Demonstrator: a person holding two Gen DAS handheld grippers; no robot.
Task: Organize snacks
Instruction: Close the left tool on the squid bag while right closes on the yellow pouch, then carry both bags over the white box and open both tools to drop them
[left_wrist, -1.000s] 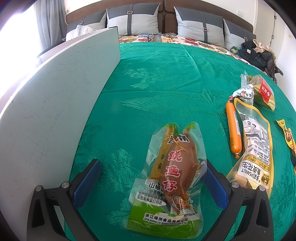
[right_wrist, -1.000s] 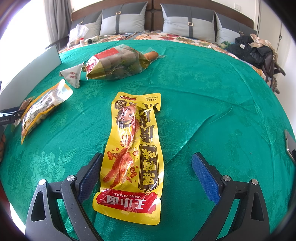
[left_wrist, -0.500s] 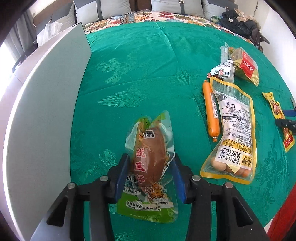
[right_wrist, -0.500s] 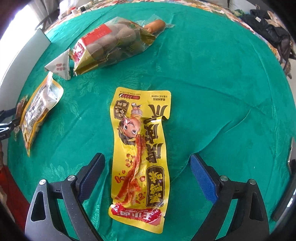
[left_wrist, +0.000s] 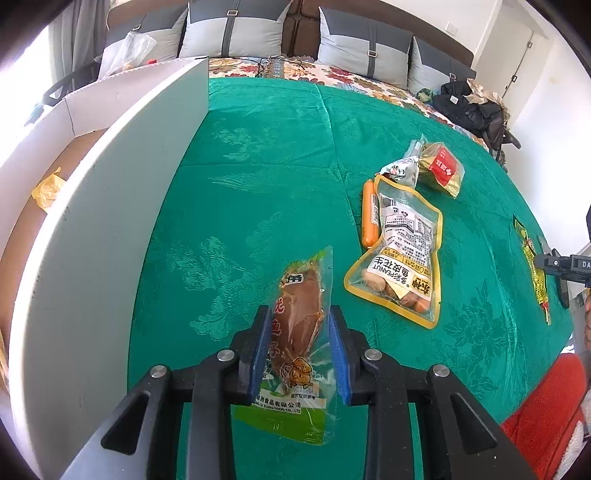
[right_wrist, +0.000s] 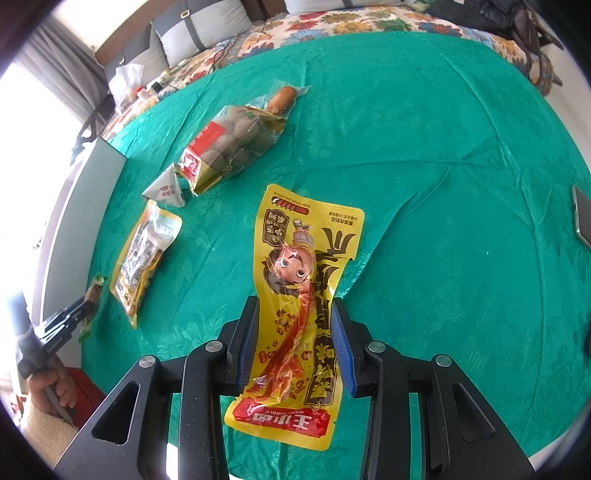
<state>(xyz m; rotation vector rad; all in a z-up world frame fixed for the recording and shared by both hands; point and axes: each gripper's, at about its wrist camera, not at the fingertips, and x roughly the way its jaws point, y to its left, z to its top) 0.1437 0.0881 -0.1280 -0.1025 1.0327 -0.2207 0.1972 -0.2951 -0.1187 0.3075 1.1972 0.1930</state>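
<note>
Squid packet lengthwise in left claw, pointing straight ahead.

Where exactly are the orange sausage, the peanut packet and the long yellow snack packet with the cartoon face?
orange sausage (left_wrist: 369, 214): left wrist view, middle of its length.
peanut packet (left_wrist: 404, 236): left wrist view, on the white printed label.
long yellow snack packet (right_wrist: 295, 266): right wrist view, on the cartoon face.

Two grippers, one at the bottom of the left view, one at the bottom of the right view

Six snacks: one squid pack, lower centre; one peanut pouch, one sausage, one small packet and one gold bag, right of centre; one yellow pouch, centre

Four pillows, top of the left view

One box, left
</note>
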